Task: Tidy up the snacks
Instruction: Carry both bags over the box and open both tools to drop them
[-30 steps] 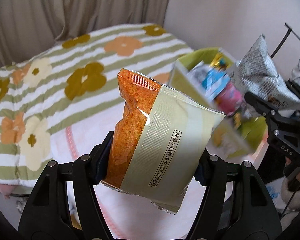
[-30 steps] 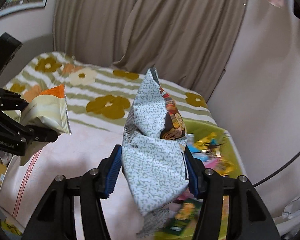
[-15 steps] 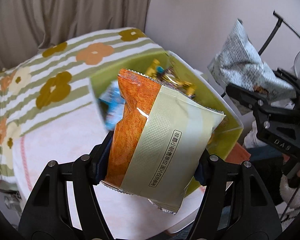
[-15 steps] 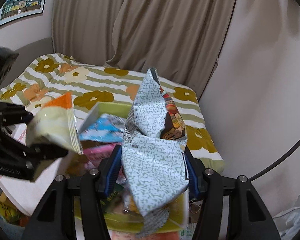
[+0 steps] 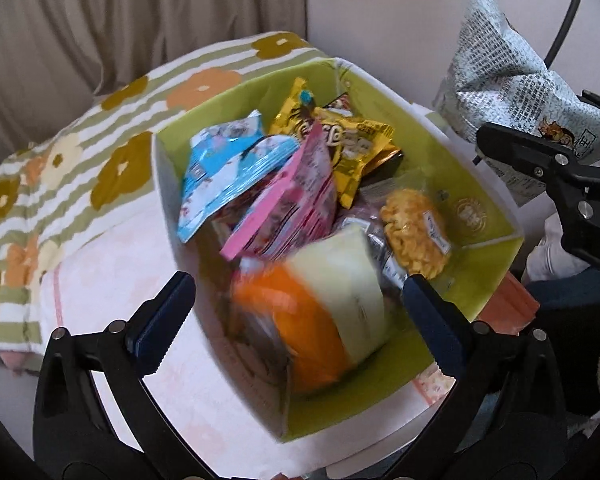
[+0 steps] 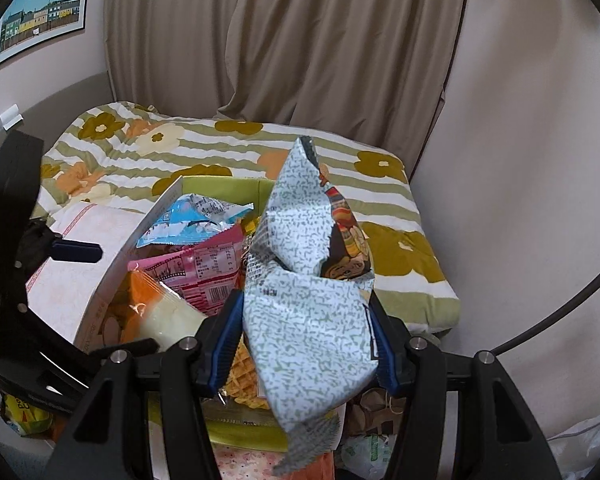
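A green-lined box (image 5: 484, 216) on the bed holds several snack packs: blue (image 5: 220, 172), pink (image 5: 292, 208), yellow (image 5: 344, 140). My left gripper (image 5: 296, 304) is open above the box's near end. The orange and cream snack bag (image 5: 320, 312) is blurred between its fingers, free of them, inside the box; it also shows in the right wrist view (image 6: 156, 308). My right gripper (image 6: 304, 340) is shut on a grey speckled snack bag (image 6: 304, 292), held above the box's right side (image 5: 500, 72).
The box (image 6: 220, 186) rests on a pink towel (image 5: 140, 248) over a floral striped bedspread (image 6: 204, 144). Curtains (image 6: 284, 40) hang behind, a wall (image 6: 532, 160) stands to the right, and a red object (image 5: 508, 308) lies beside the box.
My left gripper opened and let go of the orange and cream bag, which is dropping into the box. Both views moved closer over the box. The right gripper still holds the speckled bag.
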`<state>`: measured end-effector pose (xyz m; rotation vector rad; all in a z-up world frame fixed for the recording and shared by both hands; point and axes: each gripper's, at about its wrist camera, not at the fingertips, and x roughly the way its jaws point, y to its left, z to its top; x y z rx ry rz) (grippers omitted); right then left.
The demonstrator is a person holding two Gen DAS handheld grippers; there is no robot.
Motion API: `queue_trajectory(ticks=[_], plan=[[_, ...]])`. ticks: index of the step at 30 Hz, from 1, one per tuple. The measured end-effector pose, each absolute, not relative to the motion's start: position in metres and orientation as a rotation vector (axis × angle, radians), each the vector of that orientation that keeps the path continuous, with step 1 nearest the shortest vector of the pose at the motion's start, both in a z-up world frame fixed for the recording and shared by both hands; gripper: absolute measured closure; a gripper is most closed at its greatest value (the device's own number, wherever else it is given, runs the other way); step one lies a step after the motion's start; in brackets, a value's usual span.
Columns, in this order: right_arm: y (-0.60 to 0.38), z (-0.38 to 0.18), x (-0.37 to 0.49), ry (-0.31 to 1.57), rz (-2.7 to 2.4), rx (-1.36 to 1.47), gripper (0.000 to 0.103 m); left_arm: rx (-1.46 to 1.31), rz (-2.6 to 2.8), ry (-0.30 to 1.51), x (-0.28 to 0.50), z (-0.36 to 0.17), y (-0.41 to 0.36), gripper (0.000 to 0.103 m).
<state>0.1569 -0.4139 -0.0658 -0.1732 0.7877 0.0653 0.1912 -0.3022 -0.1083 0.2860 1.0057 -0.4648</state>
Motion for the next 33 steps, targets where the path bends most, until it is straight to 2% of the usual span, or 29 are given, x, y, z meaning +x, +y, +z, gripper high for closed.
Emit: queue_trajectory(ticks=[11,14,16,17,18,33], plan=[[-0.395,-0.071,0.16,0.819,0.116,-0.192,0.05,0.127,-0.381,0.968,0.174,-0.089,-0.227,0.001],[-0.385,-0.075,0.163,0.83,0.14,-0.184,0.047,0.109,-0.358,0.962,0.172,-0.087,-0.215,0.001],[-0.379,-0.078,0.164,0.837,0.176,-0.175,0.037,0.099,-0.348,0.961,0.171,-0.087,-0.209,0.001],[-0.377,-0.078,0.163,0.828,0.192,-0.164,0.016,0.093,-0.344,0.962,0.17,-0.087,-0.207,0.001],[-0.376,-0.078,0.16,0.815,0.194,-0.154,0.0,0.087,-0.338,0.962,0.169,-0.087,-0.204,0.001],[-0.378,-0.059,0.118,0.768,0.146,-0.06,0.0,0.029,-0.255,0.918,0.128,-0.065,-0.169,0.001]])
